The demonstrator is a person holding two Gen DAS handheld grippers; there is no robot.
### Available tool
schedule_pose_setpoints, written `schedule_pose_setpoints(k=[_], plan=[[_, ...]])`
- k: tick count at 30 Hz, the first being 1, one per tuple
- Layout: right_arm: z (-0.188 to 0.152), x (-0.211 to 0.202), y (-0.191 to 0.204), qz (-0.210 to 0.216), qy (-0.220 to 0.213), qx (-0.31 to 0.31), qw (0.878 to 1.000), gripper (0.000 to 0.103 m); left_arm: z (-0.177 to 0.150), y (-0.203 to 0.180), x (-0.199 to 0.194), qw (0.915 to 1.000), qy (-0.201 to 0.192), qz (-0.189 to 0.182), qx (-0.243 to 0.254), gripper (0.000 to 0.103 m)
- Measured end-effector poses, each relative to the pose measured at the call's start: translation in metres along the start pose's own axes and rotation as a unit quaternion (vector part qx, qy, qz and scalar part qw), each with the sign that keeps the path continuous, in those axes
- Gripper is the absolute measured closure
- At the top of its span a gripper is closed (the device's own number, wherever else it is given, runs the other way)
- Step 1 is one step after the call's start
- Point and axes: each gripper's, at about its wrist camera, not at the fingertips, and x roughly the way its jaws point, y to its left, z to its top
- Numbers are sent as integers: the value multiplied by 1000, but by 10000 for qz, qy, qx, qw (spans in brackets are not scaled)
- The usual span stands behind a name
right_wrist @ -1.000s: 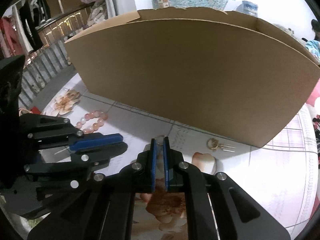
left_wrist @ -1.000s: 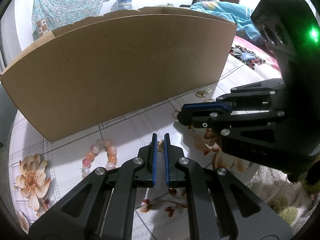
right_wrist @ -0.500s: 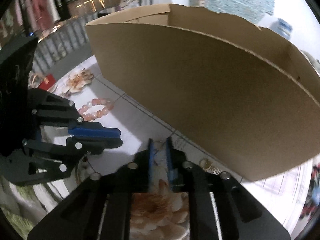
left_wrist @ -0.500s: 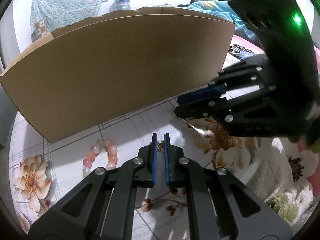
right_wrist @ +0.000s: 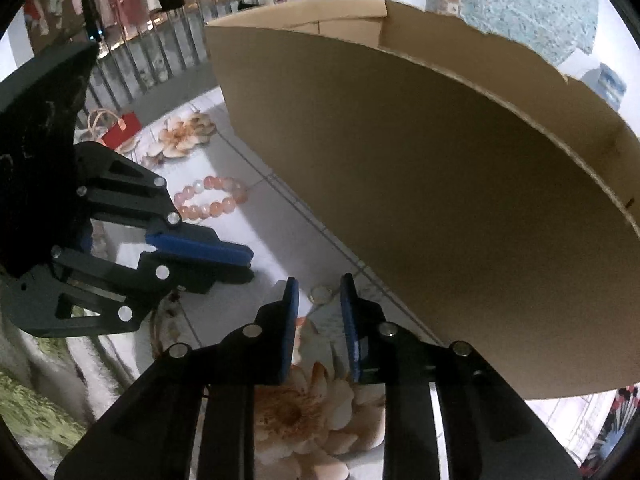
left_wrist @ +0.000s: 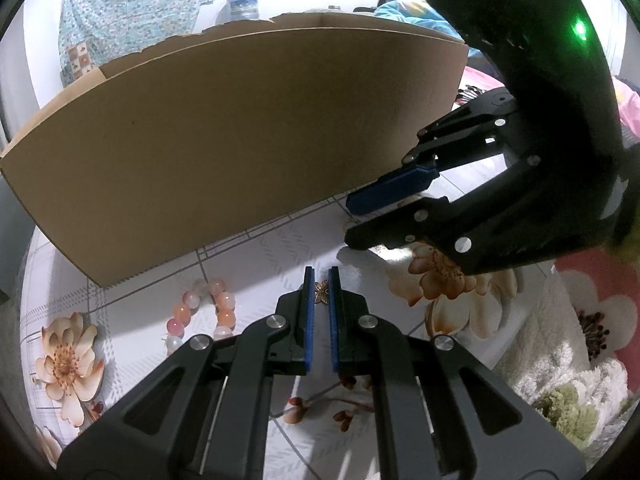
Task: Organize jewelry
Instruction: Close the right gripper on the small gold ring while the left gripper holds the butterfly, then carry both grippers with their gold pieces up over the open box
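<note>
The left tongs (left_wrist: 322, 276) pinch a small bronze charm (left_wrist: 321, 289) at their tips. The right tongs (right_wrist: 319, 286) stand parted, a gold ring (right_wrist: 321, 293) on the worktop (right_wrist: 280, 240) between their tips. A cardboard box (left_wrist: 240, 120) walls off the space just ahead of both, and a pink bead bracelet (left_wrist: 204, 308) lies left of the left tongs.

Pink bead bracelet (left_wrist: 202, 309) and gold ring (right_wrist: 321, 294) lie flat — bronze flower charm (left_wrist: 321, 291) pinched.

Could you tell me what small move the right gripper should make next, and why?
Probably close the right gripper on the ring: its jaws stand open with the ring on the cloth between the tips, beside the box, while the left gripper already pinches a charm.
</note>
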Motion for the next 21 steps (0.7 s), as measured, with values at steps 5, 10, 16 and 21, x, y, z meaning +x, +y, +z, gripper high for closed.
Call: schedule_pose_setpoints(k=[5,10,16,21], plan=[[0,0,2,37,-6,-7,10000,91,0,-1,-1,10000,-9,13,8,97],[-4,-4,-1,25,-112,170,9998,92,-1,-1,-1,10000,-8,12,16,97],[-9,-8,-6,18,-224,401,9989,92,-1,-1,-1,10000,-11,9,9,97],[-12,-18,-9,24,-409,628,9972,92,-2,3,-3,10000,-37,-35,-62,97]])
